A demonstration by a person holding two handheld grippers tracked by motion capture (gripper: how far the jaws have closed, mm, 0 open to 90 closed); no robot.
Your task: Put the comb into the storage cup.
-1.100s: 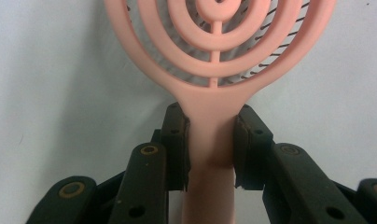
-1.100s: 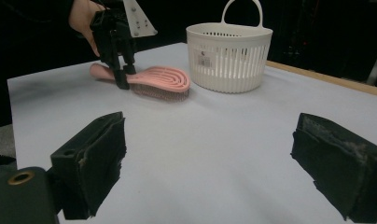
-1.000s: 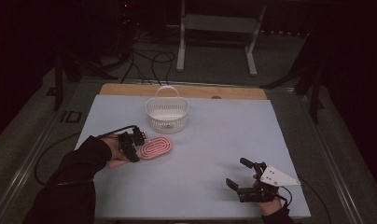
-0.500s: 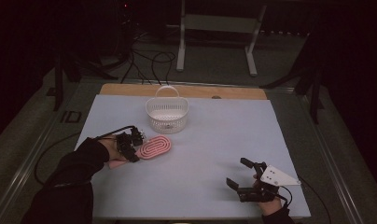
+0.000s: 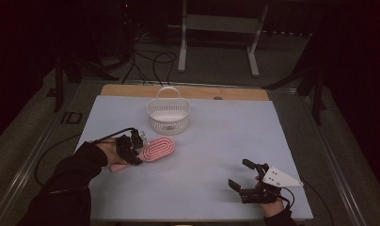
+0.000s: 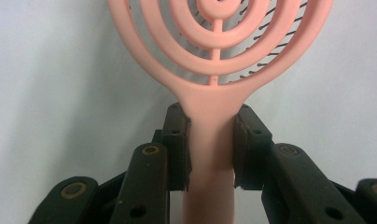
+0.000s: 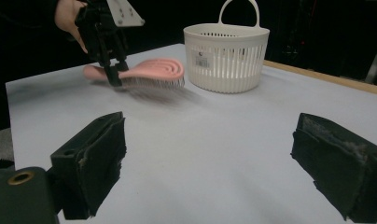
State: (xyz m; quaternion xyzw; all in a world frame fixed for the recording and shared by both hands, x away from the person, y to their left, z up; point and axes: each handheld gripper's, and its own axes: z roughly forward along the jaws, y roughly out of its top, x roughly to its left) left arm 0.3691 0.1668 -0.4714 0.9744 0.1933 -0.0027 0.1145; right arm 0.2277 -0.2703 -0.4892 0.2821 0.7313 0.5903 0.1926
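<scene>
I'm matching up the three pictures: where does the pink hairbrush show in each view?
High view: pink hairbrush left of centre, before the white basket.
Left gripper view: its handle rises at centre, clamped in the left gripper.
Right gripper view: upper left, left of the basket.
Shared landmark: the pale tabletop.

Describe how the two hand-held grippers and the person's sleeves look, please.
Both the left gripper and the right gripper are black, with two jointed jaws, flat dark pads and round rivets. The right one carries a grey three-cornered plate with small dark holes. A black cable trails from the left one. The sleeve is black.
</scene>
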